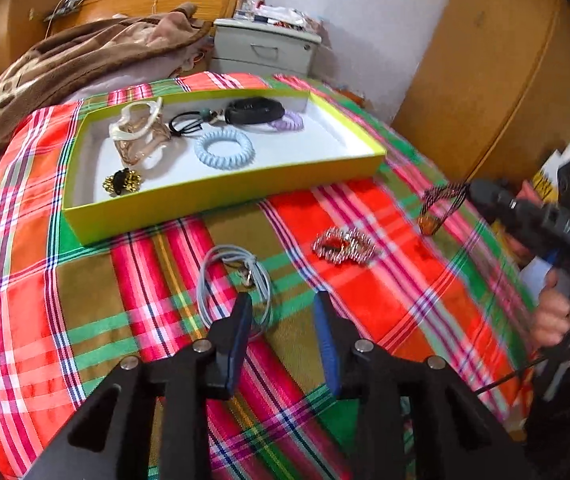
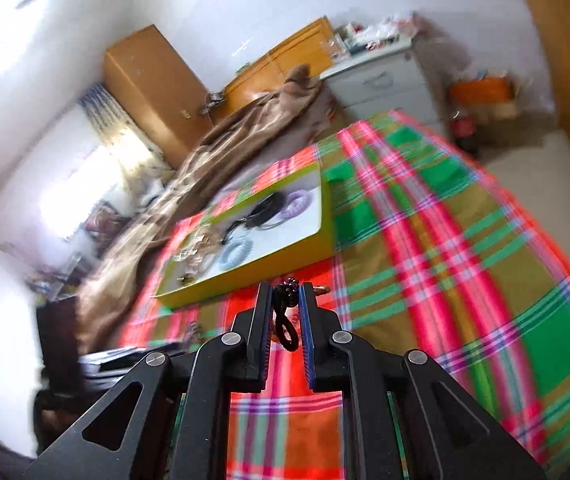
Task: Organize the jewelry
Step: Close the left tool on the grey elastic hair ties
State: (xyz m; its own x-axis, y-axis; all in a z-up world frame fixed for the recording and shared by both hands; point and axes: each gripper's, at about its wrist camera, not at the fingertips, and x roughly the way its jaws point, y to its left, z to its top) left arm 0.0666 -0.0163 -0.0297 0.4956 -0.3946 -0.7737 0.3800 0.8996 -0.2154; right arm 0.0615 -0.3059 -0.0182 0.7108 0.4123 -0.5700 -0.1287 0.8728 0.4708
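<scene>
Two grippers work over the plaid cloth (image 1: pixel 85 280): the right gripper (image 2: pixel 285 300) clamps a dark beaded necklace (image 2: pixel 287 308) near the yellow tray (image 1: pixel 221 196). Left gripper (image 1: pixel 283 304) stands parted and empty, beside a grey cord loop (image 1: pixel 233 280).

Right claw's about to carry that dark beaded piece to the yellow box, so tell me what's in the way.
Nothing visible blocks it. The right claw grips the dark beaded piece, and only bare plaid cloth lies before the yellow box, whose top is open.

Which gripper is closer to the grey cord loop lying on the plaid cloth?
Left. The left gripper hangs open right over the grey cord loop; the right gripper is far off to the side, clamped on a dark beaded strand.
</scene>
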